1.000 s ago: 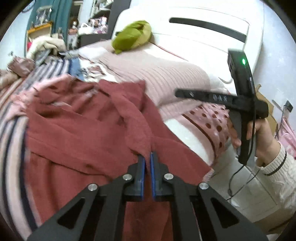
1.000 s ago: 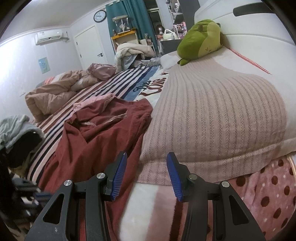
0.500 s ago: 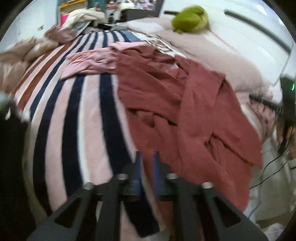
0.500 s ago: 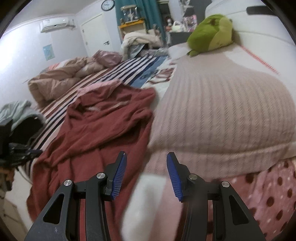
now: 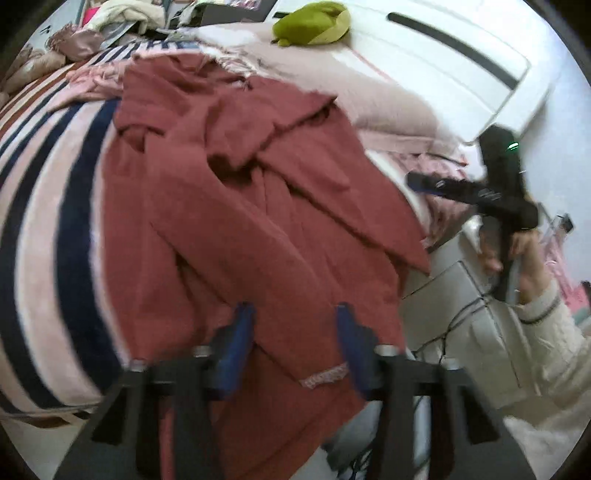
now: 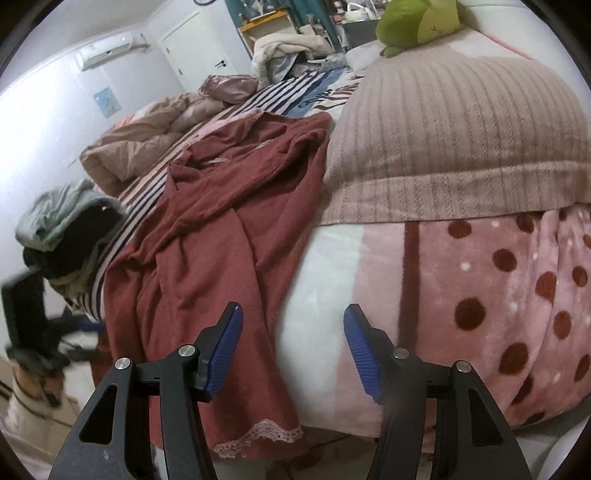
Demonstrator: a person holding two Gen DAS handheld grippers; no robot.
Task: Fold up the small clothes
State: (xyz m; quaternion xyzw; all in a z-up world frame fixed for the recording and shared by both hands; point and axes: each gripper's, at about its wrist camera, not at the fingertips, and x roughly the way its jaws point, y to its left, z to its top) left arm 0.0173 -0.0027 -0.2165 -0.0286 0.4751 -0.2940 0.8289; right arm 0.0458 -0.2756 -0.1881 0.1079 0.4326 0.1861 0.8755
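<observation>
A dark red knit garment with lace-trimmed hems (image 5: pixel 258 206) lies rumpled on the striped bed and hangs over its side edge; it also shows in the right wrist view (image 6: pixel 221 236). My left gripper (image 5: pixel 293 347) is open and empty just above the garment's hanging lower part. My right gripper (image 6: pixel 291 349) is open and empty, apart from the cloth, beside the bed edge; it also shows in the left wrist view (image 5: pixel 417 182), held off the bed's right side.
A ribbed pink pillow (image 6: pixel 461 133) and a green plush toy (image 6: pixel 417 22) lie at the bed's head. A polka-dot pink blanket (image 6: pixel 517 302) hangs over the side. A brown duvet (image 6: pixel 140 144) lies far left. A white headboard (image 5: pixel 443 55) stands behind.
My left gripper was shut on the red garment, pulled back towards the bed edge, and has now opened and let go. My right gripper stayed open and moved a little closer to the bed edge.
</observation>
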